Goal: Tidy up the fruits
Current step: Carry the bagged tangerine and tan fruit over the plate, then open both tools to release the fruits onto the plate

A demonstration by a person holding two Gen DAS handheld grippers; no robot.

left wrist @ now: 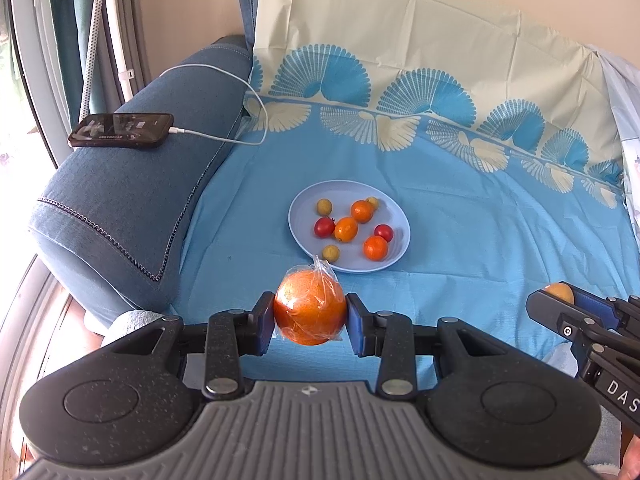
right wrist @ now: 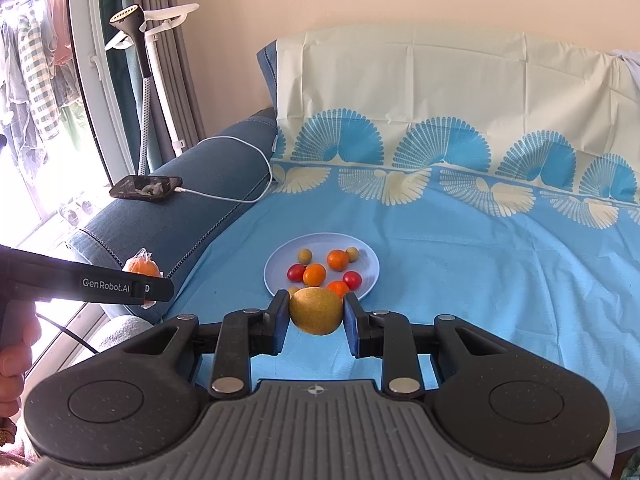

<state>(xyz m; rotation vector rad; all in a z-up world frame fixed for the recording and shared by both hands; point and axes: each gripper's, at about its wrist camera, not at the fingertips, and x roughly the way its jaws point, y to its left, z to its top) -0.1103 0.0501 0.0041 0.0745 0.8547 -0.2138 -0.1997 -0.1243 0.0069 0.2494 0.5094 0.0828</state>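
My left gripper [left wrist: 310, 312] is shut on an orange wrapped in clear plastic [left wrist: 310, 309], held above the blue cloth just in front of the pale blue plate [left wrist: 396, 224]. The plate holds several small oranges, red tomatoes and yellow-green fruits. My right gripper [right wrist: 316, 316] is shut on a yellow-brown round fruit [right wrist: 316, 310], held before the plate [right wrist: 370, 276]. In the left wrist view the right gripper [left wrist: 560, 300] shows at the right edge with that fruit [left wrist: 560, 292]. In the right wrist view the left gripper [right wrist: 150, 286] shows at the left with the wrapped orange [right wrist: 140, 267].
A blue sofa armrest [left wrist: 132, 208] stands to the left with a black phone [left wrist: 120, 130] on it, plugged into a white cable [left wrist: 224, 76]. A blue patterned cloth [left wrist: 480, 240] covers the seat and backrest. A garment steamer stand [right wrist: 144, 40] stands by the window.
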